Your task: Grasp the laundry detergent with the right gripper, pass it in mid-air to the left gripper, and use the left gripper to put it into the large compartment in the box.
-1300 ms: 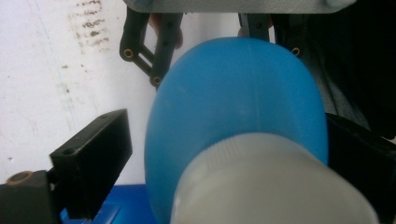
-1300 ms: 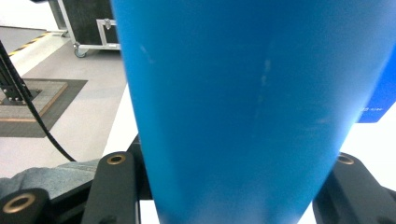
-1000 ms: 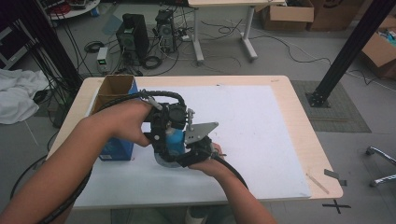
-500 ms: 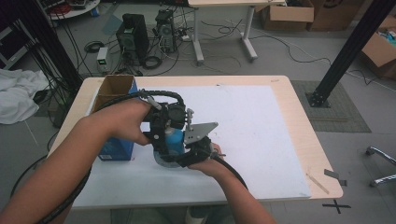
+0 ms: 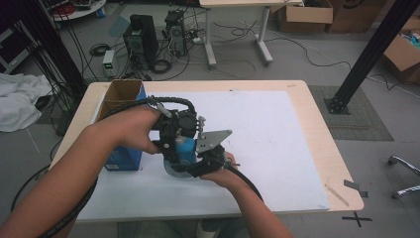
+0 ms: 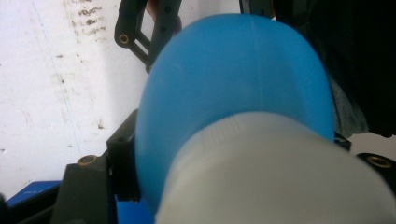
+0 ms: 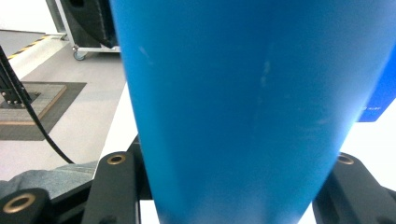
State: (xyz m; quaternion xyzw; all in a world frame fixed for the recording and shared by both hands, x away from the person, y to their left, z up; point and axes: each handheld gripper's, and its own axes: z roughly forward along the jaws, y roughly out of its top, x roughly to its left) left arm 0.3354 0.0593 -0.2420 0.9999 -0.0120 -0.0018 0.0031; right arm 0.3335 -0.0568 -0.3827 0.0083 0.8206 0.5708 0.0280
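Item: blue bottle (image 5: 185, 148) with a white cap (image 6: 280, 172), held above the white sheet (image 5: 277, 144) that covers the table (image 5: 322, 124), left of centre in the high view.

Left gripper (image 5: 173, 136): enters from the lower left of the high view on a forearm that slants up and to the right, the hand wrapped over the black body from above. Its jaws have just been closing, with the white cap between them. In the left gripper view the cap and the blue shoulder of the bottle crowd the lower right of the frame, one black jaw beside them at the lower left. Whether the pads already press on the cap cannot be told.

Right gripper (image 5: 205, 161): enters from the bottom centre of the high view on a forearm that slants up and to the left, the hand cupped under the body, the grey plate on top. Its jaws are clamped on the blue body of the bottle; in the right gripper view the blue wall stands between both black jaws at the bottom of the frame.

The two grippers sit tight against each other around the bottle.

Also on the table: open cardboard box (image 5: 121, 96) with a blue side, just left of the left hand.
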